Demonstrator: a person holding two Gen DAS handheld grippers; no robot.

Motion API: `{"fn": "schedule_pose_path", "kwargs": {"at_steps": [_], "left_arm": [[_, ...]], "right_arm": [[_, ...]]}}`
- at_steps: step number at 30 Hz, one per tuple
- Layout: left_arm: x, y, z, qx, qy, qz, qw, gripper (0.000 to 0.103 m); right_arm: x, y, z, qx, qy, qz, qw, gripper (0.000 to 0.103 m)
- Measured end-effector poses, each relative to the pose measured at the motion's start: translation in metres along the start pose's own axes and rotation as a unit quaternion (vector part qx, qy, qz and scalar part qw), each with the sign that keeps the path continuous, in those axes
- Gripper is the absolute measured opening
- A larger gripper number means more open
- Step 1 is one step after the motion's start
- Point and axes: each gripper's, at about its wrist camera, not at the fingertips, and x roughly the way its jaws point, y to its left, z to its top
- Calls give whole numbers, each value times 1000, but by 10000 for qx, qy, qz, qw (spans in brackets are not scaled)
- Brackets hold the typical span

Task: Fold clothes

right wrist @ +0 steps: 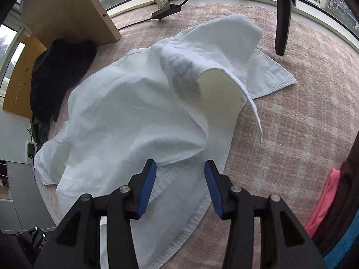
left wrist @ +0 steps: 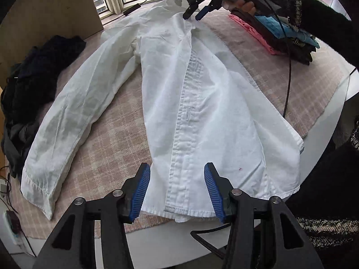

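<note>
A white button-up shirt (left wrist: 202, 94) lies spread on the pink checked tablecloth (left wrist: 112, 139), one sleeve (left wrist: 67, 123) stretched out to the left. My left gripper (left wrist: 177, 179) hovers open over the shirt's hem. The button placket runs between its blue pads (left wrist: 143, 188), which do not press on it. At the far end a hand in a dark sleeve holds my right gripper (left wrist: 193, 14) over the collar. In the right wrist view the right gripper (right wrist: 179, 174) stands open above crumpled cloth just below the raised collar (right wrist: 224, 51). Nothing is gripped.
A heap of dark clothes (left wrist: 40, 78) lies left of the shirt by a wooden board (left wrist: 56, 11). A stack of folded clothes (left wrist: 280, 35) sits at the back right, a black cable (left wrist: 287, 78) trailing past it. A dark pole (right wrist: 282, 18) stands behind the collar.
</note>
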Motion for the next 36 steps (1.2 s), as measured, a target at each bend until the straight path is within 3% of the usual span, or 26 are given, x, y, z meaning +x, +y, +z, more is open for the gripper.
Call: {"fn": "schedule_pose_path", "kwargs": {"at_steps": [3,4,5,6,8,12,20,26,28,31,36], "left_arm": [[23,1,2,42,266,-234,9994,43],[26,4,1,-51,325,-408,9986,27],[27,8,-1,-187,353,-559,9976,19],[24,13,-4,-343,334,-669,9966,19],[13,25,-8,-639,234,-903,9936,12],[-15,39,-15,-939,14,-1088,9896,11],[-33,29,-16,-685,70,-714,9951,10],[-21,2,12,-235,2,-669,9975,17],[-14,2,24,-209,-22,-513,9985,29],[-8,8,46,-184,-191,-643,9976,46],[14,0,75,350,-33,-675,9971,47]], "right_arm": [[1,1,2,46,-112,71,9999,44],[0,2,3,48,-157,114,9998,44],[-1,3,3,42,-204,157,9997,37],[-4,5,4,-43,-269,202,9994,19],[-12,10,6,-212,-320,243,9990,10],[-28,13,8,-344,-418,258,9982,7],[-36,15,15,-524,-367,202,9977,7],[-32,5,20,-545,-281,-67,9981,7],[-31,4,23,-562,-249,-232,9978,7],[-26,8,27,-796,-241,-721,9939,7],[-34,5,36,-825,-295,-794,9930,7]]}}
